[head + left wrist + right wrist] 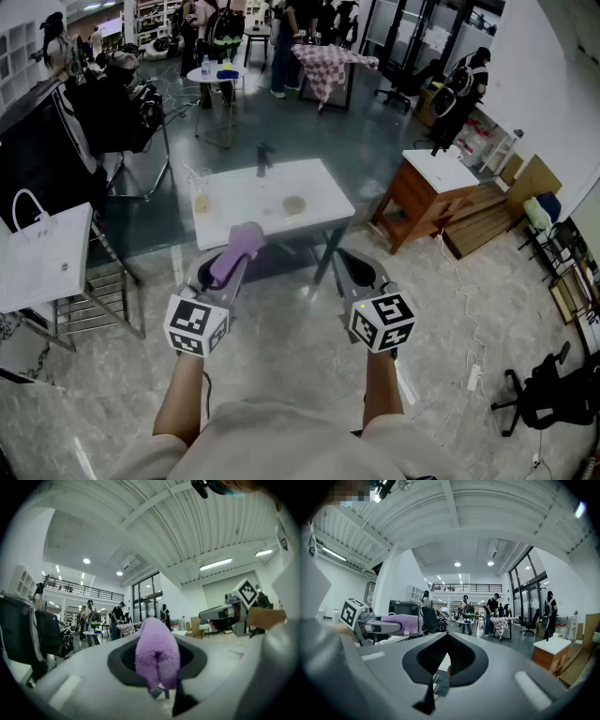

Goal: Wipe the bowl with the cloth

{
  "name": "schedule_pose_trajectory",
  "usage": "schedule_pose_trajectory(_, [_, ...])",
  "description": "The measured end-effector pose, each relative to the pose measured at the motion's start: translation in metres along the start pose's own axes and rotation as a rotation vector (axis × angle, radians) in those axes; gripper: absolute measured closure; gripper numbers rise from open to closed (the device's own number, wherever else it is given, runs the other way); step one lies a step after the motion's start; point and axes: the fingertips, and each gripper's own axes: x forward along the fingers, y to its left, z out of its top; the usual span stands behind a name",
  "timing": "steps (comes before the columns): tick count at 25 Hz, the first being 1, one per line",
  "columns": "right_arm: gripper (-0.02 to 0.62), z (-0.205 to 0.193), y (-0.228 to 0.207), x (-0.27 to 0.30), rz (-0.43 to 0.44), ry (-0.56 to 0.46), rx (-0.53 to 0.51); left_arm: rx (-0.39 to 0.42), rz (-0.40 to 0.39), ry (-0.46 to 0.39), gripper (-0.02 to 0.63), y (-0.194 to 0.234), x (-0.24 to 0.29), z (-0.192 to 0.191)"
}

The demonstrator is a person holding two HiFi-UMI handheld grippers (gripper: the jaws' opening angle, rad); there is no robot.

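Observation:
My left gripper (234, 262) is shut on a folded purple cloth (240, 247), held up over the floor in front of the white table (234, 183). In the left gripper view the cloth (157, 654) fills the gap between the jaws. A small round bowl (294, 203) sits near the table's middle, well beyond both grippers. My right gripper (351, 266) hovers at the same height to the right, shut with nothing in it; its closed jaws (446, 657) show in the right gripper view. That view also catches the left gripper (377, 626) and the cloth (401, 624).
On the table stand a cup (202, 202) and a dark upright object (263, 159). A wooden cabinet (422, 202) is to the table's right, a white bag (42, 253) on a rack to the left. People and furniture fill the far room.

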Motion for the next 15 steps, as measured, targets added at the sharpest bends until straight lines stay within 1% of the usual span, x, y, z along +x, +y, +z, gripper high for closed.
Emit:
schedule_pose_trajectory(4, [0.591, -0.002, -0.001, 0.002, 0.000, 0.011, -0.006, 0.001, -0.005, 0.002, 0.503, -0.002, 0.003, 0.000])
schedule_pose_trajectory(9, [0.590, 0.000, -0.017, -0.008, -0.013, -0.038, 0.052, -0.001, 0.005, 0.008, 0.503, -0.013, 0.009, -0.001])
schedule_pose_trajectory(13, [0.591, -0.006, -0.032, -0.020, -0.010, -0.034, 0.056, -0.002, 0.016, 0.016, 0.503, -0.029, 0.016, -0.003])
schedule_pose_trajectory(15, [0.591, -0.012, -0.038, -0.029, 0.006, -0.021, 0.050, -0.004, 0.023, 0.019, 0.503, -0.042, 0.019, -0.004])
